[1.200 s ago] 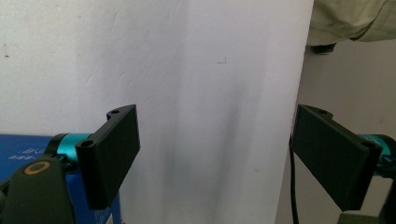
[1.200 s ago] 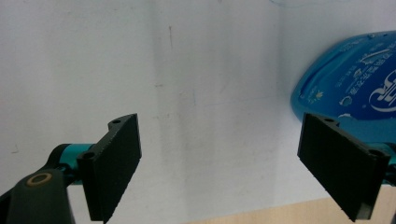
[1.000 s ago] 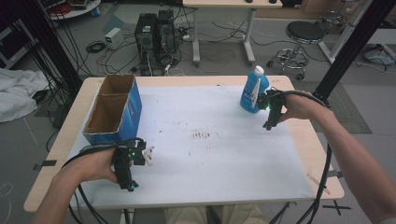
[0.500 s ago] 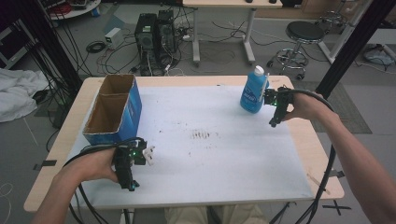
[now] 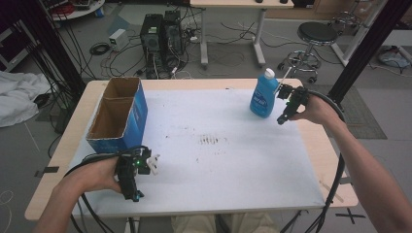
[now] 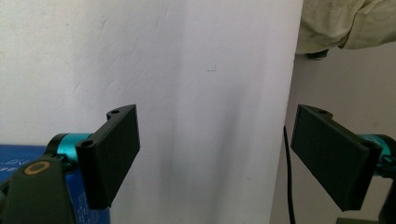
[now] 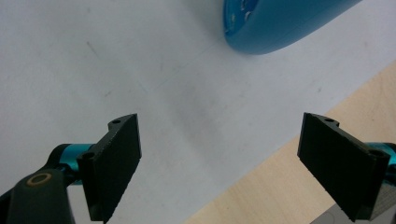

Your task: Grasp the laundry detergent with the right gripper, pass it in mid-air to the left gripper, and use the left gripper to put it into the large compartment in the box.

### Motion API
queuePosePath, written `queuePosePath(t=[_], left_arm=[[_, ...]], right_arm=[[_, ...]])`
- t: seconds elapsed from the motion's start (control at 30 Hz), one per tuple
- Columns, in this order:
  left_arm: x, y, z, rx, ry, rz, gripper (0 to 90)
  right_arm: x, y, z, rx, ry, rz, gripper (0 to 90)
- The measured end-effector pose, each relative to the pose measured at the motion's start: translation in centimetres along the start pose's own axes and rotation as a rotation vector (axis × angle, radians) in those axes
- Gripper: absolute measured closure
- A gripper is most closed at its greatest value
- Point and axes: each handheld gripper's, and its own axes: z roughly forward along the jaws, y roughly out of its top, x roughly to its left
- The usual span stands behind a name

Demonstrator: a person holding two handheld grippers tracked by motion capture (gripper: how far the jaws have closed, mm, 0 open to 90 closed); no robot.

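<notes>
1. The blue bottle (image 5: 264, 94) with its white cap stands upright on the white sheet (image 5: 228, 160) that covers the counter (image 5: 335, 170), toward the far right part of the sheet. Taking the bottle as the landmark, the right gripper (image 5: 286, 108) hovers just beside it on its right, apart from it and empty.
2. In the right gripper view the fingers (image 7: 114, 163) are spread wide with nothing between them. The bottle's rounded blue base (image 7: 280, 23) sits ahead of them, and below them the edge of the sheet meets bare wood.
3. The left gripper (image 5: 132, 172) is well apart from the bottle, toward the near left of the counter, just in front of the open blue cardboard box (image 5: 119, 116). Its fingers (image 6: 112, 154) are likewise spread and empty, pointing at the sheet near its edge.
4. Judged from this, the step in hand is the approach: the right gripper is lined up beside the bottle but has not closed on anything, so the grasp is not yet made.
5. The next move probably calls for bringing the right gripper in toward the bottle until the body lies between the fingers, then closing on its narrow sides. The bottle is tall and smooth, so a push off centre could tip it.
6. The box, well to the left of the bottle, looks a likely destination, though that is only a guess.
</notes>
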Motion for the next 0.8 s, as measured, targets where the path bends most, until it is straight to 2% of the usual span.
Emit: queuePosePath(t=[0.1, 0.13, 0.23, 0.27, 0.33, 0.37, 0.4, 0.43, 0.5, 0.53, 0.57, 0.7, 0.8], left_arm=[[0.0, 0.0, 0.0, -0.002, -0.002, -0.003, 15.7], [-0.1, 0.0, 0.0, -0.003, -0.002, -0.003, 15.7], [-0.1, 0.0, 0.0, -0.003, 0.000, -0.003, 15.7], [-0.1, 0.0, 0.0, -0.004, -0.002, -0.004, 15.6], [-0.1, 0.0, 0.1, -0.006, -0.001, -0.006, 15.7], [-0.2, 0.0, 0.1, -0.007, 0.000, -0.006, 15.7], [-0.2, 0.0, 0.1, -0.009, 0.000, -0.007, 15.7], [-0.2, -0.1, 0.1, -0.008, -0.002, -0.008, 15.7], [-0.3, -0.1, 0.1, -0.009, -0.002, -0.009, 15.6], [-0.3, -0.1, 0.2, -0.011, 0.000, -0.011, 15.7], [-0.3, -0.2, 0.1, -0.009, 0.002, -0.008, 15.7], [-0.5, -0.2, 0.2, -0.014, 0.002, -0.009, 15.7], [-0.6, -0.2, 0.2, -0.011, 0.001, -0.009, 15.7]], right_arm=[[-0.2, 0.1, 0.0, -0.032, -0.012, 0.027, 12.6], [-0.2, 0.2, 0.0, -0.054, -0.020, 0.052, 12.6], [-0.3, 0.2, 0.0, -0.068, -0.020, 0.063, 12.7], [-0.4, 0.3, 0.0, -0.098, -0.029, 0.086, 12.6], [-0.5, 0.3, 0.0, -0.124, -0.032, 0.114, 12.6], [-0.7, 0.4, 0.2, -0.161, -0.040, 0.134, 12.6], [-0.7, 0.4, 0.2, -0.161, -0.040, 0.134, 12.6], [-0.9, 0.4, 0.3, -0.193, -0.049, 0.161, 12.6], [-1.0, 0.4, 0.4, -0.225, -0.052, 0.185, 12.7], [-1.0, 0.4, 0.4, -0.225, -0.052, 0.185, 12.7], [-1.1, 0.3, 0.6, -0.259, -0.057, 0.200, 12.6], [-1.4, 0.3, 1.0, -0.320, -0.069, 0.226, 12.7], [-1.5, 0.5, 1.4, -0.343, -0.067, 0.234, 12.7]])
